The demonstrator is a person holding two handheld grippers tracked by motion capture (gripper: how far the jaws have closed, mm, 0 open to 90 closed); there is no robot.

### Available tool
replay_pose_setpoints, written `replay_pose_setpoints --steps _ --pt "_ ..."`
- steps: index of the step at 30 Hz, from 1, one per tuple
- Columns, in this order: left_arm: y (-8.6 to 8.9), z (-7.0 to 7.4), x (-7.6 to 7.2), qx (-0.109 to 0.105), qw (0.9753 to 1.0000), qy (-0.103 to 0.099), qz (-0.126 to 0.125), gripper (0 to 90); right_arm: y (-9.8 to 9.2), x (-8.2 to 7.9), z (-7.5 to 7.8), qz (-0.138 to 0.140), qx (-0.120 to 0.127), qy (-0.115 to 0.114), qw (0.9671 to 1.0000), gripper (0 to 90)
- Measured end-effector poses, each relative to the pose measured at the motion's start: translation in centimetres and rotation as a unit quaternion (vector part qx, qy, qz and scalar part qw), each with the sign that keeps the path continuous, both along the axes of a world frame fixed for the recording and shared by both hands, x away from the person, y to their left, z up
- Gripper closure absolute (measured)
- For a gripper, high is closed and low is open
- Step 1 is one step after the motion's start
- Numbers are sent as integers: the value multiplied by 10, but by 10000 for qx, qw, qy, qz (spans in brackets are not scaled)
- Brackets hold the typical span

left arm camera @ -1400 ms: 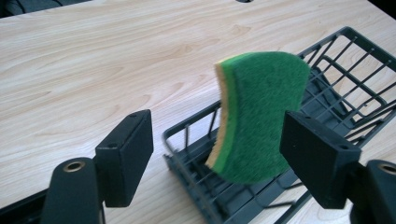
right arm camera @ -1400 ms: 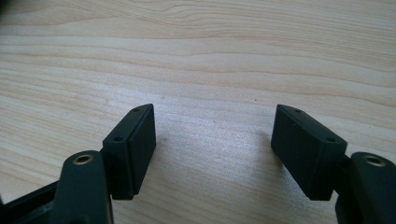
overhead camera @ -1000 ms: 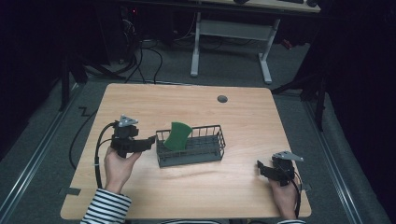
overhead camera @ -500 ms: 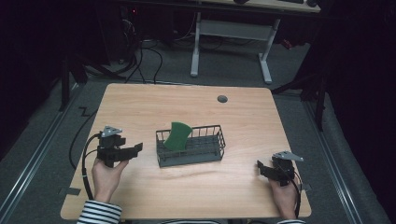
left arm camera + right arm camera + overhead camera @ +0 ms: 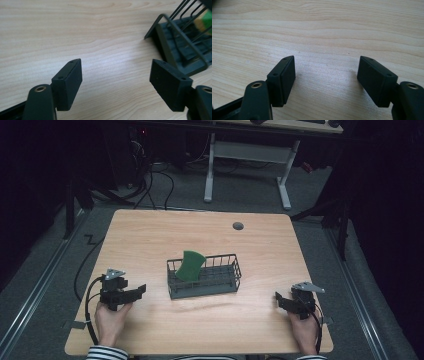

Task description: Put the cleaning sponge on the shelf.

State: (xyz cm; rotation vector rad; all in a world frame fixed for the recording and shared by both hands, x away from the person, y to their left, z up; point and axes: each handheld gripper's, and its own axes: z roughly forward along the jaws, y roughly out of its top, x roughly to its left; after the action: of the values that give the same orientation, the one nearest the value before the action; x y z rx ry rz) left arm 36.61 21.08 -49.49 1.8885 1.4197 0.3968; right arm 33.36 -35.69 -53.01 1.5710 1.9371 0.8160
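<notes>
A dark wire rack (image 5: pixel 204 276) stands in the middle of the wooden table (image 5: pixel 150 235), and a green plate (image 5: pixel 189 266) leans upright in its left end. My left gripper (image 5: pixel 141 289) rests low at the table's left front, pointing at the rack, open and holding nothing. In the left gripper view the rack's corner (image 5: pixel 175 42) lies ahead to the right, with a bit of green (image 5: pixel 205 18) behind the wires. My right gripper (image 5: pixel 278 297) sits at the right front, open over bare wood (image 5: pixel 324 37).
A round grey grommet (image 5: pixel 238 226) sits near the table's far edge. Cables trail from both grippers off the front corners. A second desk's white legs (image 5: pixel 285 175) stand beyond the table on a grey floor.
My left gripper has drawn back from the rack toward the left front of the table and settled low. The right gripper has stayed put.
</notes>
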Motion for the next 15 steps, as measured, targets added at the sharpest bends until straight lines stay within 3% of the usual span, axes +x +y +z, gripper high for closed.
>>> replay_pose_setpoints --steps 5,8,9,12,15 --pt "-1 -19 0 215 9997 32 61 261 0 0 0 0 1 2 10000 308" --pt "-2 -36 -1 484 9986 -124 177 257 0 0 0 -1 1 1 10000 308" --pt "-2 -36 -1 484 9986 -124 177 255 0 0 0 -1 1 1 10000 308" --pt "-5 -42 -4 728 9961 -422 247 255 0 0 0 0 0 1 10000 308" --pt "-6 -42 -4 730 9961 -412 282 247 0 0 0 0 -1 0 10000 308"
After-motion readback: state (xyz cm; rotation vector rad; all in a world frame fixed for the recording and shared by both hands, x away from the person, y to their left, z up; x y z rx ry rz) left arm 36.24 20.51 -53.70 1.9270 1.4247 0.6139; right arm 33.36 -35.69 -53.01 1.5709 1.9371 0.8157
